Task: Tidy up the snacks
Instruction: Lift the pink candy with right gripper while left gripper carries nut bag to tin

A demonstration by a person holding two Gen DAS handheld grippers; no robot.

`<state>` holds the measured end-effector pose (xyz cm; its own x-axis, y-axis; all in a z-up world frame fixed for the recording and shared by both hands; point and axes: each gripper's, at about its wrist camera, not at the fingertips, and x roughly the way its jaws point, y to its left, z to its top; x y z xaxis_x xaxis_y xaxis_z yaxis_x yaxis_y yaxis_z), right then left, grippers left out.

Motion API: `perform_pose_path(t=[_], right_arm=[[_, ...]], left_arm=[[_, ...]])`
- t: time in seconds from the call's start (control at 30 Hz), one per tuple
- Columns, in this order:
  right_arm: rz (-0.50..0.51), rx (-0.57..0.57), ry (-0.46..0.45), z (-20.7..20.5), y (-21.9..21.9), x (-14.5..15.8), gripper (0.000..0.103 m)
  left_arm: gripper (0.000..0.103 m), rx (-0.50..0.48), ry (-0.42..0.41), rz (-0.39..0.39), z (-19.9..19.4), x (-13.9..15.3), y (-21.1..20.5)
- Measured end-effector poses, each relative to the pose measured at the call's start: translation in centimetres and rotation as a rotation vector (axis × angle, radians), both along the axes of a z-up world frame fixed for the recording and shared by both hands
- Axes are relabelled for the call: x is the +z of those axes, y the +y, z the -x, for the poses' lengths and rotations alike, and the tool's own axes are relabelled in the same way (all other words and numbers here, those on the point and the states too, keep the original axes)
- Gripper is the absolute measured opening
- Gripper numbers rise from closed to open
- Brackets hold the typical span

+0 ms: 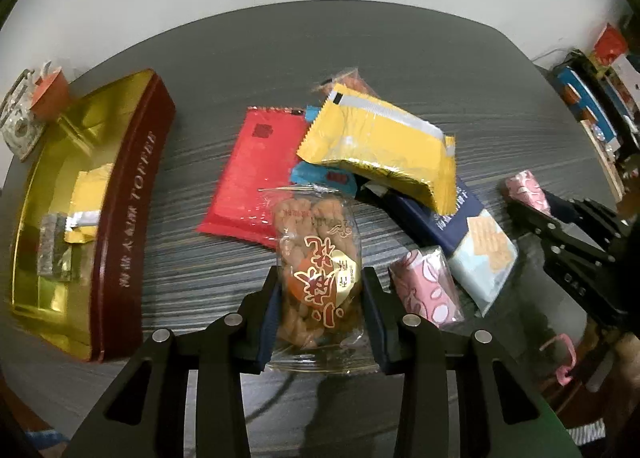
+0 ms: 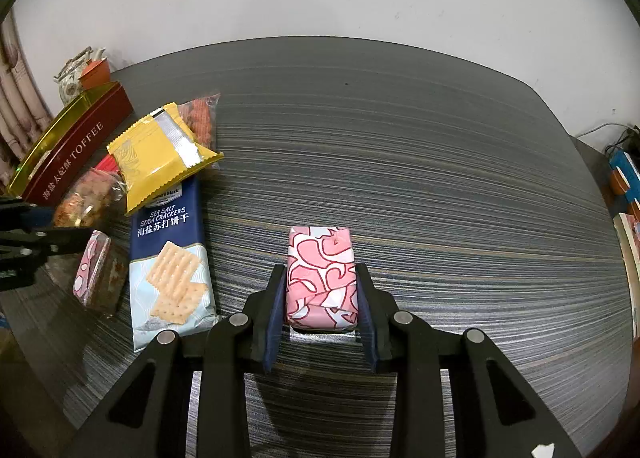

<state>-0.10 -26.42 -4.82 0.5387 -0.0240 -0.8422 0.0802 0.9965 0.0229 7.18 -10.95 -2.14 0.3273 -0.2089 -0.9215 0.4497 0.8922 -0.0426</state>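
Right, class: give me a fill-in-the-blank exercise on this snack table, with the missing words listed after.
1. The right gripper is shut on a snack wrapped in pink and ____ paper.
2. The toffee box has the word ____ printed on its dark red side.
3. The yellow packet lies on top of the dark ____ cracker packet.
4. The left gripper grips a ____ bag of fried twists.

Missing words: white; TOFFEE; blue; clear
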Motion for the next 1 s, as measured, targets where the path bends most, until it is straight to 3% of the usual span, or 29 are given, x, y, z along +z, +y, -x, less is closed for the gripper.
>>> perform_pose_path(t=[0.27,0.5,0.8,1.0], right_arm=[[0.005,-0.001,-0.004,0.0,0.1,0.0,0.031],[0.006,0.000,-0.007,0.0,0.1,0.0,0.031],[0.007,-0.001,-0.009,0.0,0.1,0.0,0.030],[0.011,0.000,-0.011,0.0,0.1,0.0,0.030]], left_arm=[[0.039,-0.036,-0.033,0.014,2.2,2.1,2.0],[0.039,-0.018,-0.107,0.016,1.6,4.6,5.1],[0.039,0.149,-0.180,-0.032,-2.9,6.1,14.1],[0.039,0.253,-0.139,-0.056,-6.0,4.8,19.6]])
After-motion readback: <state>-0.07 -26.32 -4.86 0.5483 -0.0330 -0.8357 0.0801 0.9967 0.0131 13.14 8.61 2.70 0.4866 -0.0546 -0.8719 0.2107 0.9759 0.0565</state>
